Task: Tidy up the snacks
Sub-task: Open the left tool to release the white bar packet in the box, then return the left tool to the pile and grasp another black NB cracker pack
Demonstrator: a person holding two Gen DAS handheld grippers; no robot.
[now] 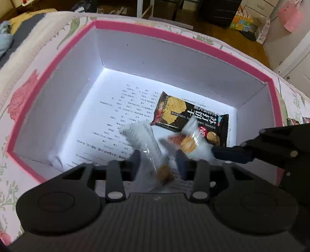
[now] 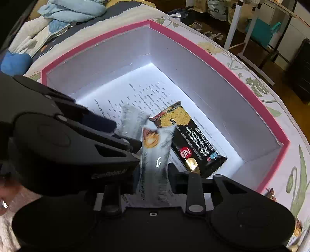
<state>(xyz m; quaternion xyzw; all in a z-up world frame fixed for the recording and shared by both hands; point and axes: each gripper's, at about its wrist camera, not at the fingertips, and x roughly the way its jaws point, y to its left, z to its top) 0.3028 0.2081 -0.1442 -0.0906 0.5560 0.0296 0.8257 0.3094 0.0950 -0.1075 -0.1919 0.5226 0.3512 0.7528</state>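
Left wrist view puts your left tool [image 1: 158,164] low in the frame, its fingers closed on a clear packet [image 1: 143,147] with a brown snack at its lower end. Your right tool [image 1: 230,153] reaches in from the right edge, carrying a white wrapper with an orange snack picture [image 1: 189,140] over the pink-rimmed box [image 1: 186,41].

Lying flat on the box floor, centre of frame, is a black cracker pack [image 1: 174,113], set on a printed sheet [image 1: 116,124] that lines the bottom. The two held packets hang just in front of it and cover its near end — so part of the pack is hidden from you here.

Right wrist view shows what the other does not: your right tool [image 2: 154,174] gripping the white snack packet [image 2: 155,155] upright between its fingers, with the black cracker pack [image 2: 191,141] just to the right of it. Your left tool [image 2: 127,135] crowds in from the left, blocking much of the box's lower-left floor. Beyond the box you get a floral bedspread [image 2: 259,87] and blue bedding [image 2: 75,9] at upper left — a white frame [image 2: 235,23] stands at upper right.
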